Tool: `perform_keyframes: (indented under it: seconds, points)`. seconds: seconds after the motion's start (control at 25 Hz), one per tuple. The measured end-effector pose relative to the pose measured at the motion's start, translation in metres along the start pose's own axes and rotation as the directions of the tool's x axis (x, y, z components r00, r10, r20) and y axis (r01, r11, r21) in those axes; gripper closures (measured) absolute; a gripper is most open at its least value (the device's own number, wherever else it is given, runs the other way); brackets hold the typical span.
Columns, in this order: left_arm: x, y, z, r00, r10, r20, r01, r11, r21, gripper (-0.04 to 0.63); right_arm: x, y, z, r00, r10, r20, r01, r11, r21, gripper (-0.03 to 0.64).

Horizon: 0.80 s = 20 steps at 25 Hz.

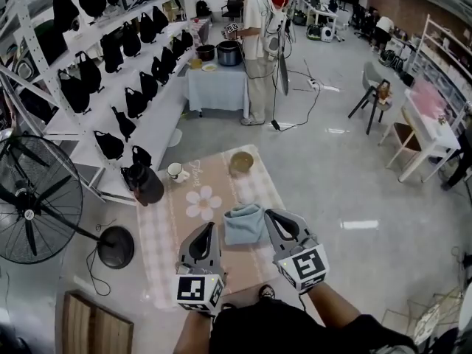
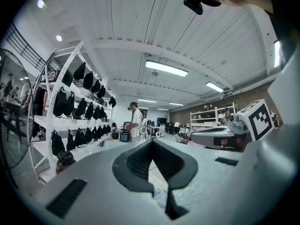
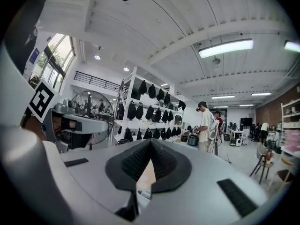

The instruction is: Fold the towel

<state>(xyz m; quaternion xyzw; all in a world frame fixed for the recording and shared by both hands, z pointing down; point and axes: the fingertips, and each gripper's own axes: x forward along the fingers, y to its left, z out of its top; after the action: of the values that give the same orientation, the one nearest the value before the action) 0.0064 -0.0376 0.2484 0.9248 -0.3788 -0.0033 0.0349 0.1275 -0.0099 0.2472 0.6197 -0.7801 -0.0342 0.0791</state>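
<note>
Your towel looks already folded small on the mat (little seems left), with left gripper and right gripper clenched on nothing.

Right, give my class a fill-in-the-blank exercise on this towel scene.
1. The left gripper and right gripper both have their jaws ___.
2. Between them lies a folded blue ___.
3. The bowl stands on a pink cloth printed with a white ___.
Missing words: shut; towel; flower.
</note>
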Motion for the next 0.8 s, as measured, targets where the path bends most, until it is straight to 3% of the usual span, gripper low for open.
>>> perform_keyframes:
  seconds: [0.8]
  points:
    - [-0.019,0.015,-0.004,1.0,0.03,-0.008,-0.03,0.999,-0.021,0.592,0.004,0.025,0.005,0.999,0.039,0.008,-0.039,0.999,-0.017,0.615]
